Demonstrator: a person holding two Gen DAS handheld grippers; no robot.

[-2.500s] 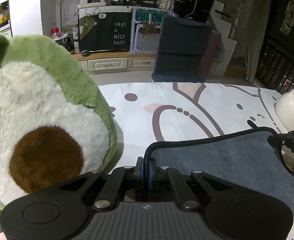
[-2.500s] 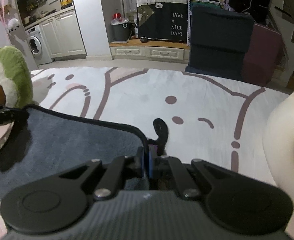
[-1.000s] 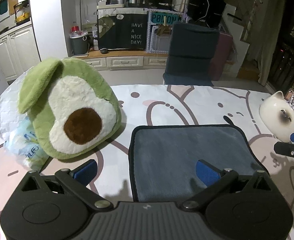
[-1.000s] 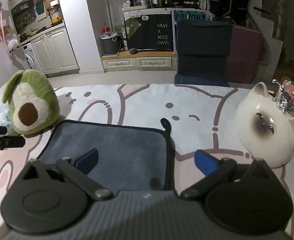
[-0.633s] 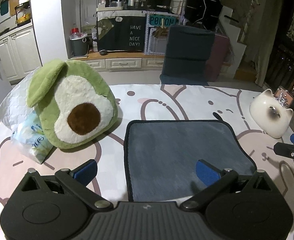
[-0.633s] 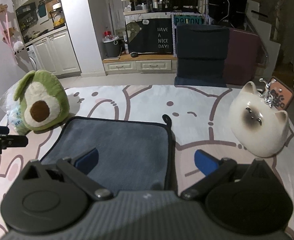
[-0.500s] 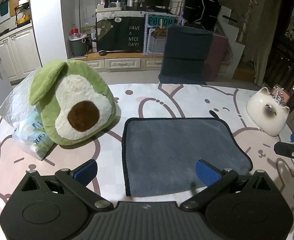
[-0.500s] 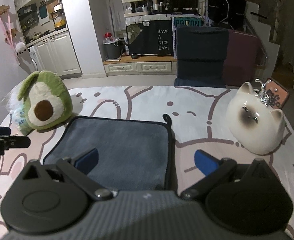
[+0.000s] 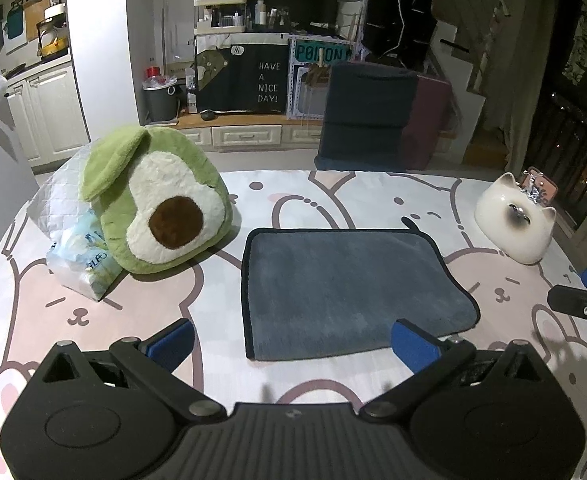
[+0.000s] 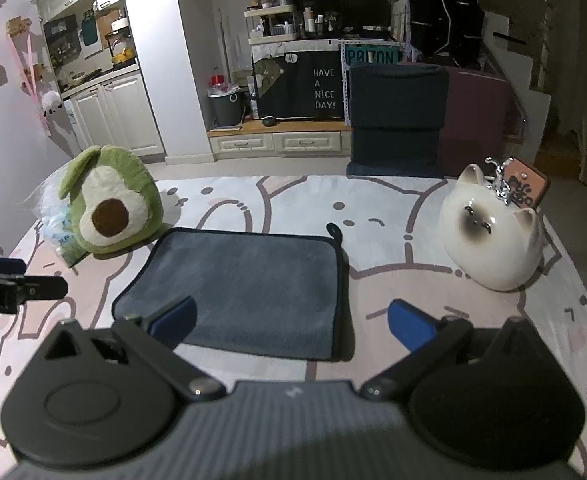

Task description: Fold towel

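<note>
A grey towel with black edging [image 9: 345, 288] lies folded flat on the cartoon-print tablecloth, with a small hanging loop at its far right corner; it also shows in the right wrist view [image 10: 249, 288]. My left gripper [image 9: 293, 342] is open and empty, above the table in front of the towel's near edge. My right gripper [image 10: 291, 320] is open and empty, near the towel's near right corner. Each gripper shows at the edge of the other's view: the right one [image 9: 585, 300] and the left one [image 10: 9, 280].
A green avocado plush [image 9: 157, 204] and a plastic packet [image 9: 81, 256] sit left of the towel. A white ceramic cat [image 9: 513, 224] stands to its right, also seen in the right wrist view [image 10: 493, 232]. Cabinets and a dark chair [image 9: 365, 120] lie beyond the table.
Both grippers let go of the towel's corners and opened, then drew back and up towards me. The towel now lies flat and folded, farther from both cameras.
</note>
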